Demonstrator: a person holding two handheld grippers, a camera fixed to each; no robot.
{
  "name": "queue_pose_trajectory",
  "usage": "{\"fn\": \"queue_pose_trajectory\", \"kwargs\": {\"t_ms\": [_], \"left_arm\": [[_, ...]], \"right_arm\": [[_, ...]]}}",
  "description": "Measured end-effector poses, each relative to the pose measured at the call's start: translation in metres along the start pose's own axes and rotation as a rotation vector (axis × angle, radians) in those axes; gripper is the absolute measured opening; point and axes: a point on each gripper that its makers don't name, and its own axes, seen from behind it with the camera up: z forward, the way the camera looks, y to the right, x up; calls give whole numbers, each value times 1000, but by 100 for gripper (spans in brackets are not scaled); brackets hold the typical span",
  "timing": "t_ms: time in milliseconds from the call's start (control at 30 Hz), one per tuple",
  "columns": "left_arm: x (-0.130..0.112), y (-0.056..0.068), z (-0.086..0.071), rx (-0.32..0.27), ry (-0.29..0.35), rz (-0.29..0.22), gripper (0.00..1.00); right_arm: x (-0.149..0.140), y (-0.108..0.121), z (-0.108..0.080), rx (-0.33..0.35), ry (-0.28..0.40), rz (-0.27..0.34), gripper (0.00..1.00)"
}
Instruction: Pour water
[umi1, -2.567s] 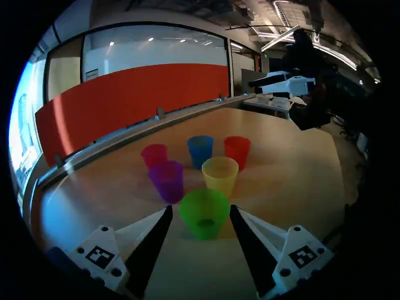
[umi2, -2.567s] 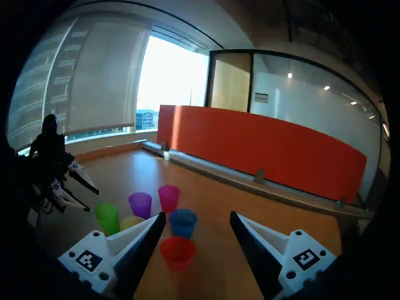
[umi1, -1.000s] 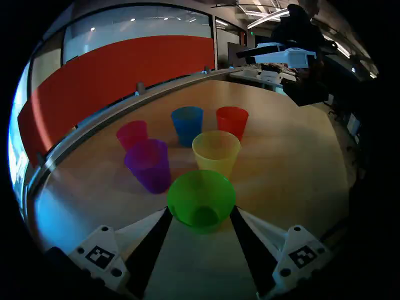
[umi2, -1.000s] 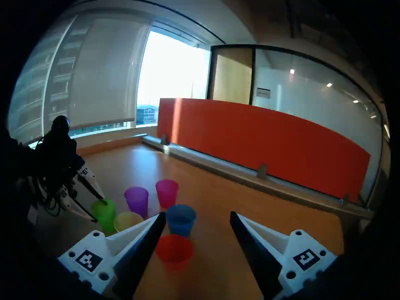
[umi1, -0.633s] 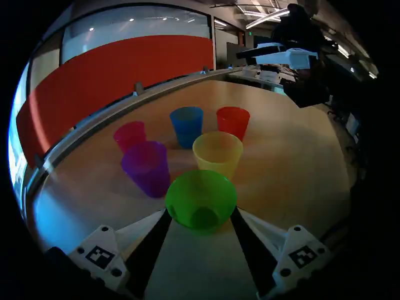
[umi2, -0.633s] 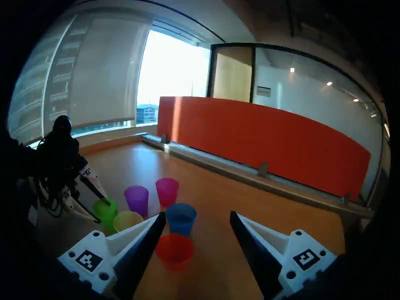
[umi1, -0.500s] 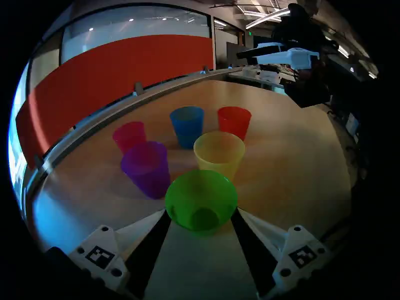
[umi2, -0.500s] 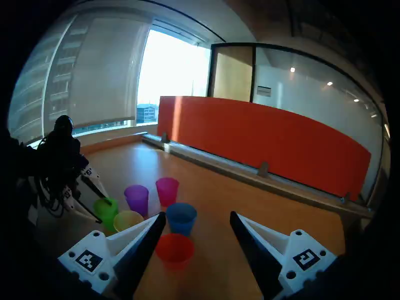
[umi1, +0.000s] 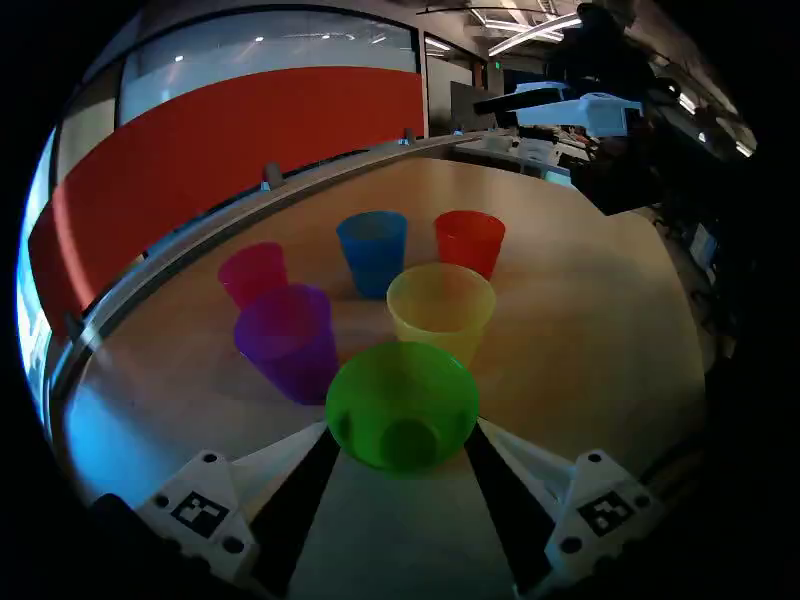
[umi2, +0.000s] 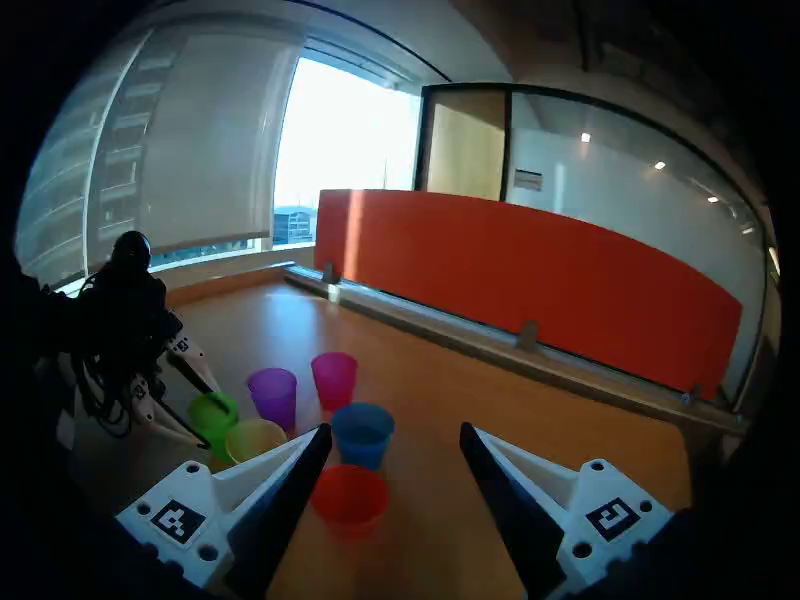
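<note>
Six plastic cups stand close together on a wooden table (umi1: 600, 300): green (umi1: 402, 405), yellow (umi1: 441, 305), purple (umi1: 288, 340), pink (umi1: 252, 272), blue (umi1: 372, 248) and red (umi1: 469, 238). My left gripper (umi1: 400, 432) is open, one finger on each side of the green cup. The cup's rim hides the fingertips, so contact is unclear. The right gripper view shows that gripper (umi2: 212, 416) flanking the green cup (umi2: 215, 406). My right gripper (umi2: 395, 428) hangs open above the red cup (umi2: 348, 497) and blue cup (umi2: 362, 432), holding nothing.
An orange partition (umi2: 560, 290) on a metal rail runs along the table's far side. A person's dark hand and sleeve (umi2: 110, 320) hold the left gripper. The right gripper (umi1: 500, 100) shows far off, beyond the cups. Bare tabletop lies right of the cups.
My left gripper has moved in until the green cup sits between its fingers. The cup looks larger and nearer now. The right gripper has barely shifted.
</note>
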Motion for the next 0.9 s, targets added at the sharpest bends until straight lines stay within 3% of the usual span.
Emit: {"fn": "queue_pose_trajectory", "kwargs": {"t_ms": [567, 900], "left_arm": [[3, -4, 4, 15, 3, -14, 83], [12, 0, -3, 31, 45, 20, 83]], "right_arm": [[1, 0, -1, -4, -1, -6, 100], [0, 0, 0, -3, 0, -1, 99]]}}
